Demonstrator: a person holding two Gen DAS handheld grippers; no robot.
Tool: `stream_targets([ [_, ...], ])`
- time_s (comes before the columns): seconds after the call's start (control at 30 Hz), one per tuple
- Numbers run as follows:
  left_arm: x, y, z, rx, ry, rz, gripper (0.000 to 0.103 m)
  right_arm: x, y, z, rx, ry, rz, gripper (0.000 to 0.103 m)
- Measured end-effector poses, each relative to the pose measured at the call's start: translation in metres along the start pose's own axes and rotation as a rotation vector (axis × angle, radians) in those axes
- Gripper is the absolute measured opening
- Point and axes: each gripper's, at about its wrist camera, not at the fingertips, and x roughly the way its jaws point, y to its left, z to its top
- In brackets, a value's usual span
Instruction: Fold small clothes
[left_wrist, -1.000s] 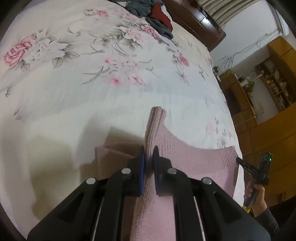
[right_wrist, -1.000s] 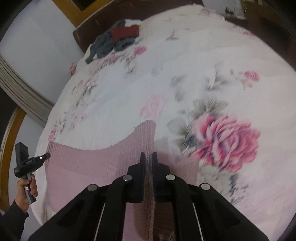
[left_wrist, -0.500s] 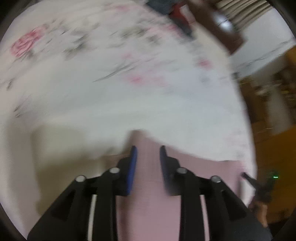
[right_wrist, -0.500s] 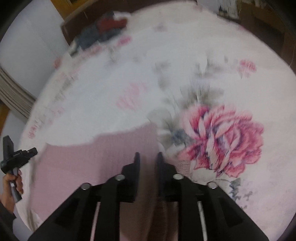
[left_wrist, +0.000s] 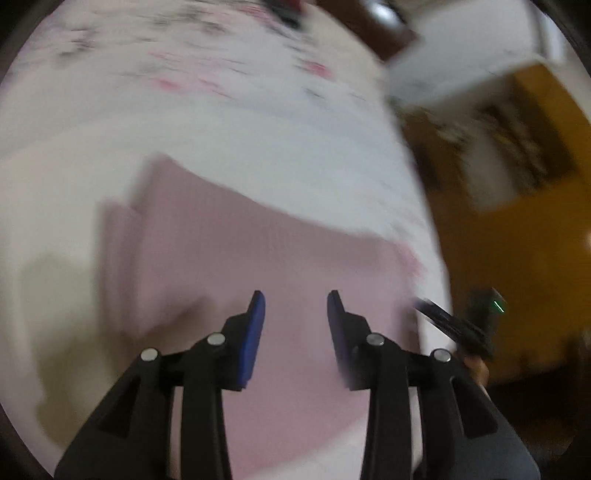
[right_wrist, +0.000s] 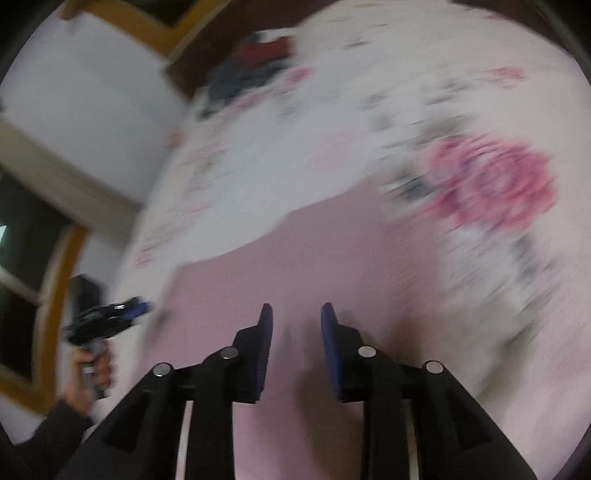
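Left claw (left_wrist: 295, 308): jaws apart, empty
Right claw (right_wrist: 296, 319): jaws apart, empty
Pink knit garment (left_wrist: 266, 251): flat on floral bedsheet (left_wrist: 221, 122), one fold laid
Left: likely further folds

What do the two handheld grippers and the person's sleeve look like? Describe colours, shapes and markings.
The left gripper and the right gripper look alike: black angular plastic frames, round silver bolt heads, and flat blue pads lining the jaws. Seen from the left wrist view, the right gripper shows a small green light. The sleeve is dark.
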Motion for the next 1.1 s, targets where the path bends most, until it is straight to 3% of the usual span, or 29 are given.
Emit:
stream_targets([
  [0.03,0.005,-0.001,-0.016,0.013,0.025,-0.012,0.035,0.008,0.011,-0.014,-0.022,0.042,0.046,0.028],
  [0.1,0.021,0.016,-0.035,-0.007,0.069,0.076,0.032,0.028,0.016,-0.032,-0.036,0.107,0.052,0.027],
  [0.17,0.029,0.034,-0.046,-0.027,0.071,0.143,0.02,0.043,0.0,-0.044,-0.015,0.126,0.001,0.012],
  [0.2,0.025,0.034,-0.049,-0.042,0.052,0.14,0.021,0.043,-0.008,-0.046,0.001,0.119,-0.02,0.0],
  [0.27,0.016,0.024,-0.053,-0.045,0.031,0.1,0.031,0.035,-0.002,-0.049,0.0,0.105,-0.049,0.003],
  [0.33,0.01,-0.002,-0.071,0.008,0.032,0.011,0.034,0.024,0.024,-0.055,-0.051,0.09,-0.013,0.026],
  [0.37,0.013,-0.01,-0.081,0.033,0.044,-0.01,0.034,0.023,0.039,-0.063,-0.078,0.099,0.026,0.027],
  [0.47,0.033,-0.021,-0.108,0.093,0.106,0.022,0.034,0.038,0.064,-0.09,-0.144,0.181,0.064,0.028],
  [0.53,0.043,-0.006,-0.116,0.077,0.112,0.077,0.03,0.052,0.052,-0.104,-0.131,0.222,0.017,0.022],
  [0.6,0.038,0.008,-0.115,0.026,0.097,0.067,0.026,0.045,0.03,-0.106,-0.097,0.205,-0.009,0.008],
  [0.7,0.005,0.021,-0.11,-0.012,0.081,0.045,0.032,0.017,0.003,-0.099,-0.047,0.156,-0.045,0.007],
  [0.8,-0.039,0.034,-0.093,-0.008,0.061,0.077,0.046,-0.023,-0.024,-0.09,-0.019,0.093,-0.131,0.012],
  [0.83,-0.059,0.04,-0.087,-0.028,0.039,0.083,0.056,-0.04,-0.029,-0.091,-0.022,0.068,-0.18,0.013],
  [0.87,-0.074,0.045,-0.078,-0.049,0.013,0.092,0.07,-0.05,-0.024,-0.091,-0.053,0.054,-0.251,0.021],
  [0.9,-0.094,0.054,-0.064,-0.077,-0.024,0.107,0.075,-0.057,-0.015,-0.095,-0.098,0.042,-0.302,0.037],
  [0.93,-0.105,0.062,-0.052,-0.093,-0.035,0.113,0.08,-0.06,0.005,-0.1,-0.185,0.034,-0.343,0.043],
  [1.0,-0.112,0.076,-0.03,-0.134,-0.015,0.109,0.082,-0.047,0.045,-0.111,-0.342,0.074,-0.397,0.047],
  [1.1,-0.099,0.083,-0.016,-0.215,0.025,0.074,0.083,0.005,0.129,-0.148,-0.634,0.13,-0.438,0.055],
])
